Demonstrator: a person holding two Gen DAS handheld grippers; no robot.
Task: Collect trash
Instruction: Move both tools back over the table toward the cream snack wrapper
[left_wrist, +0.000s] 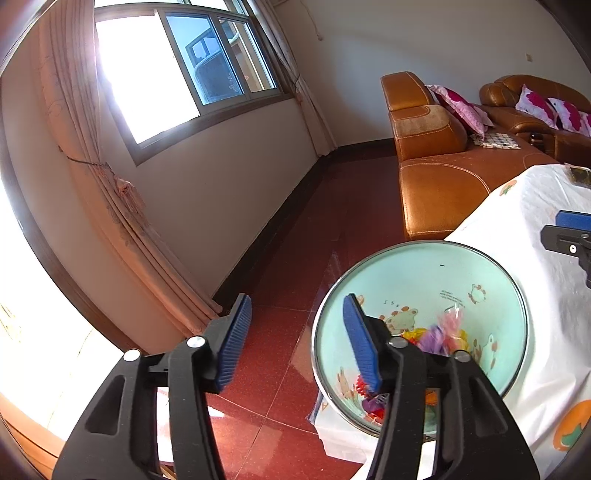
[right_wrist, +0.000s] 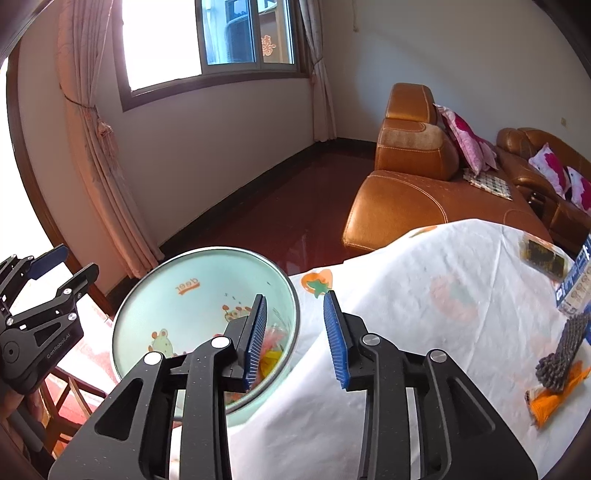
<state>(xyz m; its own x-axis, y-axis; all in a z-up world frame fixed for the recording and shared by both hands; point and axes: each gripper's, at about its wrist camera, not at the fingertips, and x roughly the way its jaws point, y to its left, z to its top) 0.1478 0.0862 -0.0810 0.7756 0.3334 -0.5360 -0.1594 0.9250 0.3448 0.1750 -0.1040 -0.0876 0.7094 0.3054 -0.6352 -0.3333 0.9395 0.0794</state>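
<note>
Reading "deer": orange lettering inside mint bin (right_wrist: 192, 284)

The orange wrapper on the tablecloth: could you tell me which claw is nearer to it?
Right. The right claw hangs over the tablecloth, with the orange wrapper to its right; the left claw sits beyond the mint bowl.

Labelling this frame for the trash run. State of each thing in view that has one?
left gripper: open, nothing between the pads
right gripper: open, holding nothing
mint basin: tilted at the table edge, colourful wrappers inside
orange wrapper: on the tablecloth, not collected
window: sliding pane partly open
curtain: tied back
</note>
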